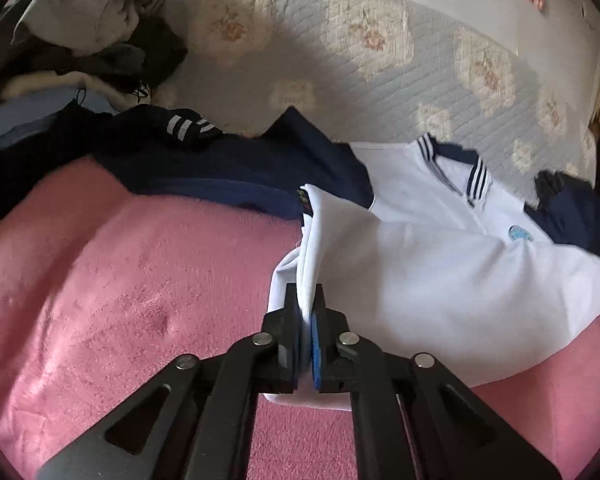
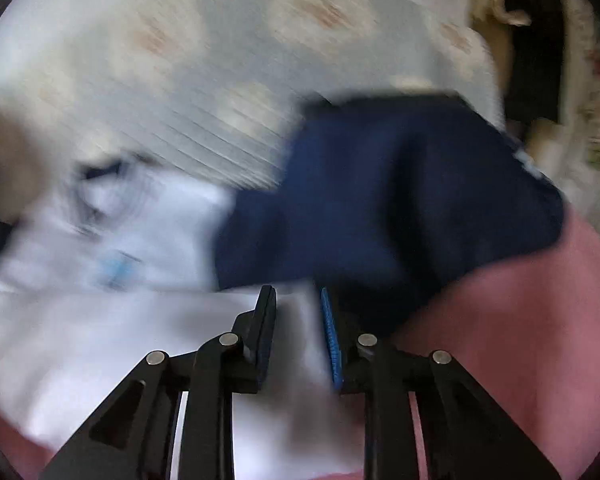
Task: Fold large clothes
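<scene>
Left tongs (image 1: 305, 300) pinch shirt (image 1: 440, 264) hem; right tongs (image 2: 298, 304) gape over it, so my fold may skew.

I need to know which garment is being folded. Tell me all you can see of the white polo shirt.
The white polo shirt lies front up on the pink blanket, soft knit by its look, with navy sleeves, a navy collar with white stripes, and a light blue chest badge. The left gripper is shut on a raised fold at its edge. The right gripper stands open over white cloth.
</scene>
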`<move>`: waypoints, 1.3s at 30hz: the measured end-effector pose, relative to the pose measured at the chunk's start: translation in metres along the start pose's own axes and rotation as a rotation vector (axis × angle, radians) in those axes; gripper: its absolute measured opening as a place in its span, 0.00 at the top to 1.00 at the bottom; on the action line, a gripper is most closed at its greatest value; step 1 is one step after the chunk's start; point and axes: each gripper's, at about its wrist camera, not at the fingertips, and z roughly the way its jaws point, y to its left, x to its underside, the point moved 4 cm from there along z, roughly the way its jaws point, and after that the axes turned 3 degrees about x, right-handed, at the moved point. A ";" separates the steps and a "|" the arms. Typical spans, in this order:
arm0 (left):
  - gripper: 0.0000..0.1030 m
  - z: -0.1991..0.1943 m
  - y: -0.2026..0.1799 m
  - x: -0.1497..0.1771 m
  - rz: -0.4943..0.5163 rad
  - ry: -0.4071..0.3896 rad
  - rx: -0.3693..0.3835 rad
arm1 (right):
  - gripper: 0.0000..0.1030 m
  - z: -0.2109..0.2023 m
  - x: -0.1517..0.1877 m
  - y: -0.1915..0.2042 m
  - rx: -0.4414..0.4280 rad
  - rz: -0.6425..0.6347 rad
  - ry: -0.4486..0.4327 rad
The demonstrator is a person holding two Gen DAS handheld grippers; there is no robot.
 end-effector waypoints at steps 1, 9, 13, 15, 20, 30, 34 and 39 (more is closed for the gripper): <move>0.87 -0.006 -0.001 -0.001 0.003 -0.021 0.010 | 0.37 -0.012 0.007 -0.014 -0.025 0.056 -0.037; 0.39 -0.032 -0.032 -0.005 0.135 -0.098 -0.044 | 0.18 -0.061 0.024 -0.043 -0.311 0.135 -0.038; 0.14 -0.013 -0.023 -0.002 0.013 -0.012 -0.015 | 0.18 -0.037 0.030 -0.033 -0.210 0.122 0.073; 0.14 0.001 -0.012 0.004 -0.077 0.057 0.044 | 0.18 -0.022 0.041 -0.041 -0.311 0.216 0.092; 0.15 0.015 -0.019 0.014 -0.046 0.101 0.033 | 0.26 0.018 0.051 -0.020 -0.423 0.162 0.196; 0.15 0.016 -0.024 0.019 -0.016 0.083 0.008 | 0.32 -0.086 0.007 -0.013 -0.296 0.074 -0.126; 0.15 0.014 -0.030 0.020 0.018 0.065 0.000 | 0.68 -0.087 -0.004 0.034 -0.477 -0.005 -0.037; 0.14 0.015 -0.027 0.019 0.005 0.071 0.014 | 0.80 -0.008 0.020 0.082 -0.374 -0.091 0.207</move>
